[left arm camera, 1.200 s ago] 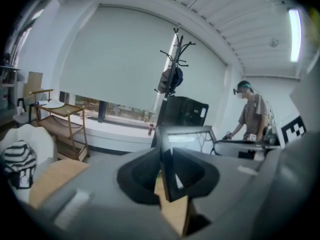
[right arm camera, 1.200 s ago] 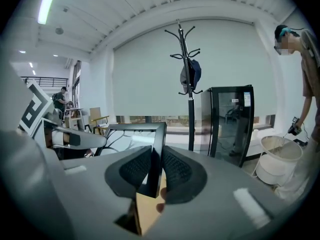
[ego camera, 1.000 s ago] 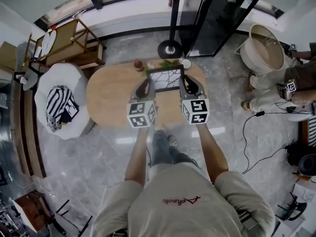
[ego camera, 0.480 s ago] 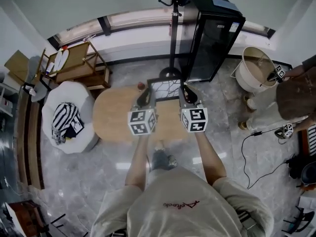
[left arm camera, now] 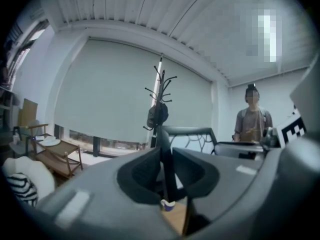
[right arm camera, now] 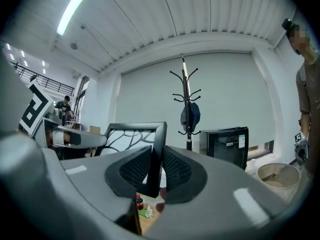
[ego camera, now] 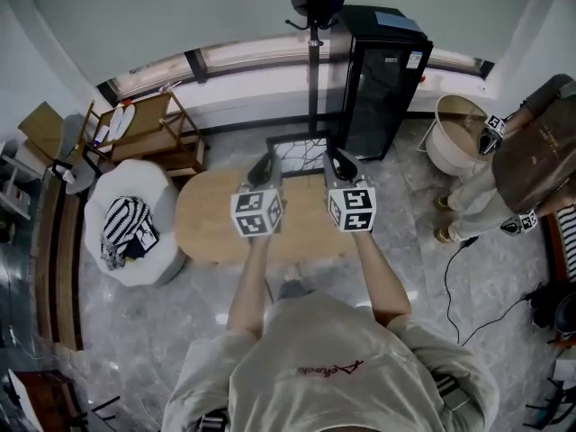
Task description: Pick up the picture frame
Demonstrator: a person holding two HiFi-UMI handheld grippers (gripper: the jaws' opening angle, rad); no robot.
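My left gripper and right gripper are each clamped on a side rail of the picture frame, ribbed pads on the thin black rectangular edge. The frame is upright at centre, above the oval wooden counter.

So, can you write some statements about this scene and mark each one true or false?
1. The left gripper and the right gripper each clamp a side edge of the picture frame. True.
2. The frame lies flat on the wooden table. False: it is held in the air, off the table.
3. A coat stand stands beyond the table. True.
4. The striped cloth lies on the table. False: it lies on the white chair.
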